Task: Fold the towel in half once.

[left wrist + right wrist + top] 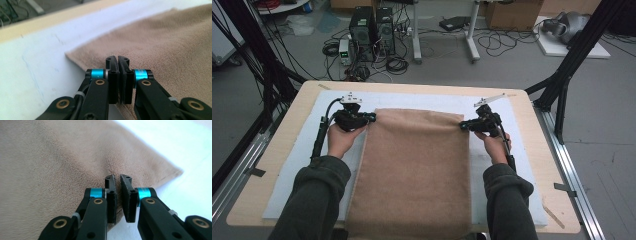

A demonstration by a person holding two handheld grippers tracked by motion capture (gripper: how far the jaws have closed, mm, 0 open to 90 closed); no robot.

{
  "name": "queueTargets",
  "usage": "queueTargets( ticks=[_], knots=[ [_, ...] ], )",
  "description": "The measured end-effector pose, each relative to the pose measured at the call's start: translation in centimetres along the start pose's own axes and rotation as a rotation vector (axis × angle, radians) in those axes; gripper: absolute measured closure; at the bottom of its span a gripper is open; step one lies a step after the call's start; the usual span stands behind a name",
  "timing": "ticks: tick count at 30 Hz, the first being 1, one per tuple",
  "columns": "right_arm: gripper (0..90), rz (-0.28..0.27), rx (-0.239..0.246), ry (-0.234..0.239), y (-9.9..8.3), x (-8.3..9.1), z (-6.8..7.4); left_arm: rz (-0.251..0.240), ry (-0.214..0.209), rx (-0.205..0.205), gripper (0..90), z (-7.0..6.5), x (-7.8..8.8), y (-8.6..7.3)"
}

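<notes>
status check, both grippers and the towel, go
Left gripper shut on towel edge near its far left corner. Right gripper shut on the far right edge. Nothing in the way.

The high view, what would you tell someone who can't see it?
Two hands each hold a black gripper clamped on a far corner of a brown towel: the left gripper on its left corner, the right gripper on its right. The towel lies flat on a white mat covering a wooden table.
</notes>
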State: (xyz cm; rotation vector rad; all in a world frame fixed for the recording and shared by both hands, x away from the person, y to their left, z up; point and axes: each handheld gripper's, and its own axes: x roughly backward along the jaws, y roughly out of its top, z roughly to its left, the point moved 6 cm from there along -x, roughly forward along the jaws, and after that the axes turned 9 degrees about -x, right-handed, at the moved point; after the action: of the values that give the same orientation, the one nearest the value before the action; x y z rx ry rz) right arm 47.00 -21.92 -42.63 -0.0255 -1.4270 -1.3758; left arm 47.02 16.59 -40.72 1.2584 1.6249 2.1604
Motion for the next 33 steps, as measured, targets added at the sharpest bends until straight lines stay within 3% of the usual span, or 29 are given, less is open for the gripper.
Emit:
queueTargets(
  ticks=[5,9,11,16,21,25,26,31,33],
  knots=[
    [83.8,-0.080,0.032,0.046,2.3,3.3,1.7,-0.076,-0.006,-0.012,86.9,0.2,2.7,2.0],
    [83.4,-0.105,0.047,0.083,2.3,5.0,3.0,-0.114,-0.035,-0.028,86.9,-0.7,4.7,1.9],
    [83.4,-0.110,0.049,0.103,1.8,5.4,3.4,-0.111,-0.051,-0.051,86.9,-1.8,5.6,1.1],
    [83.0,-0.072,0.067,0.101,-0.9,5.6,4.9,-0.092,-0.073,-0.108,86.8,-4.3,7.4,-1.6],
    [81.5,-0.092,0.095,0.169,-3.9,6.1,6.8,-0.091,-0.094,-0.154,86.4,-7.2,9.0,-5.2],
    [81.6,-0.072,0.113,0.164,-6.9,5.9,8.0,-0.079,-0.116,-0.173,86.4,-9.1,9.7,-7.7],
    [81.5,-0.064,0.114,0.163,-7.5,5.7,8.1,-0.053,-0.125,-0.180,86.4,-9.5,9.7,-8.5],
    [80.8,-0.019,0.119,0.158,-11.0,4.5,9.1,-0.041,-0.156,-0.153,84.8,-10.6,9.8,-10.9],
    [76.1,0.019,0.124,0.144,-12.2,4.0,9.1,-0.047,-0.178,-0.142,79.2,-10.6,9.8,-11.3]
  ],
)
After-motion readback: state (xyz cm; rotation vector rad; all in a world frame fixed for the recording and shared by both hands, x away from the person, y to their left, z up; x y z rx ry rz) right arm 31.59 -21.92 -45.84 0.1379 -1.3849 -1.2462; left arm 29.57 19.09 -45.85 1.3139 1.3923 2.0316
